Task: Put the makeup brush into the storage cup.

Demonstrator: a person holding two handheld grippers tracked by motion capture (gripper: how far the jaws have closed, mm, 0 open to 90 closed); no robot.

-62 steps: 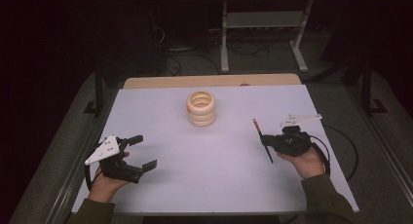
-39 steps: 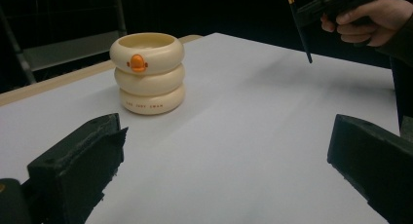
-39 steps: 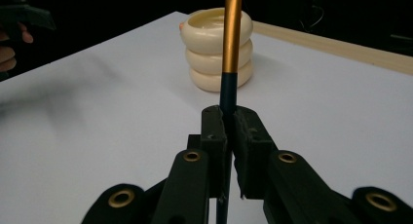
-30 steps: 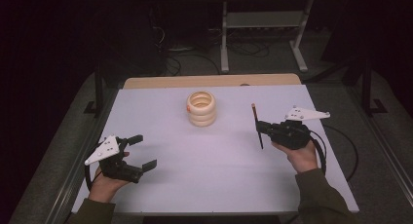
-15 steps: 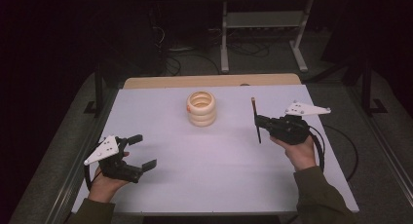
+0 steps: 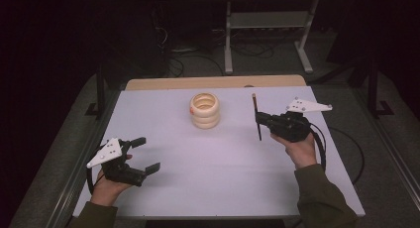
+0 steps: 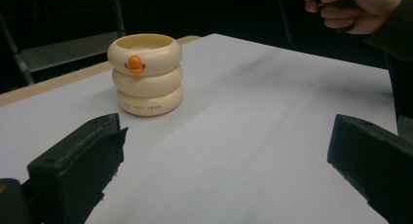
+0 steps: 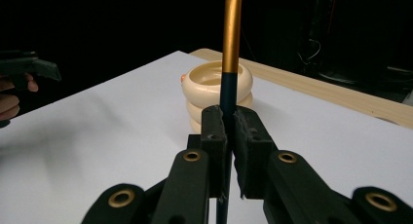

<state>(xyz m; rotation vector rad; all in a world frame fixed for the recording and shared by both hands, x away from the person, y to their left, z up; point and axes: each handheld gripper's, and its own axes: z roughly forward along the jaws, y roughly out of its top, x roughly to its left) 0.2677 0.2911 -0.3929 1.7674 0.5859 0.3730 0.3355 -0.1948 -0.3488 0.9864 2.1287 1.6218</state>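
Observation:
A cream holder (image 6: 204, 110) shaped like three stacked rings, open at the top, stands at the table's far middle; an orange duck bill marks its upper ring (image 7: 135, 65). My right gripper (image 6: 260, 121) is shut on a thin dark stick with a gold upper part (image 8: 231, 34), held upright to the right of the holder (image 8: 217, 90). The stick (image 6: 256, 115) hangs above the table. My left gripper (image 6: 145, 154) rests open at the near left, nothing between its jaws, pointing toward the holder.
The white table top (image 6: 218, 163) has a wooden strip (image 6: 213, 82) along its far edge. A metal stand (image 6: 267, 25) and cables lie on the dark floor beyond. A cable (image 6: 341, 148) trails from the right gripper.
The right gripper has carried the stick up and away from the near right, toward the far side and slightly left, tilting it upright. The left gripper has stayed still.

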